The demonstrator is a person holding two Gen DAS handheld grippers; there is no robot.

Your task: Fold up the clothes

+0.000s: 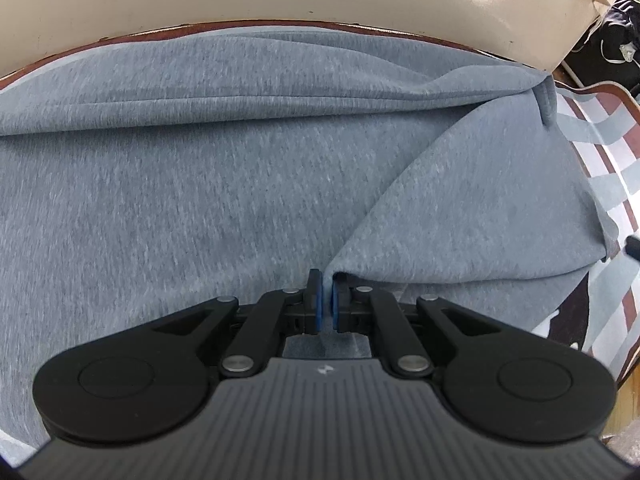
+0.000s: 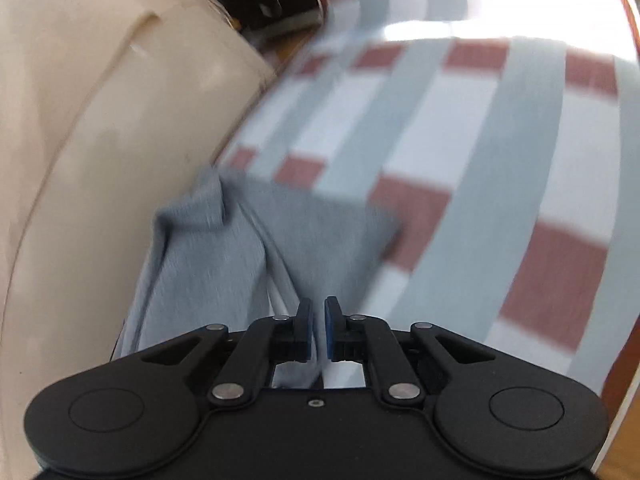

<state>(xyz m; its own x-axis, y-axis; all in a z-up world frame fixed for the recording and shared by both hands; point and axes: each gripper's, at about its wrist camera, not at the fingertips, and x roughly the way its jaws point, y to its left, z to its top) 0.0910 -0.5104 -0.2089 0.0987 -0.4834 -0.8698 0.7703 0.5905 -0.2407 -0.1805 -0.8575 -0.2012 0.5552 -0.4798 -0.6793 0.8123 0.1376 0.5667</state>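
Pinching a raised edge of the heather-grey knit garment (image 1: 168, 184), spread over the red, grey and white checked cloth (image 2: 460, 128), the left tool (image 1: 327, 300) and right tool (image 2: 317, 330) both grasp thin fabric that, in my judgement, could slip free under uneven pull.

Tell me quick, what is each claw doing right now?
Left claw: closed, pinching a fold of the gray garment.
Right claw: closed on an edge of the same gray garment.
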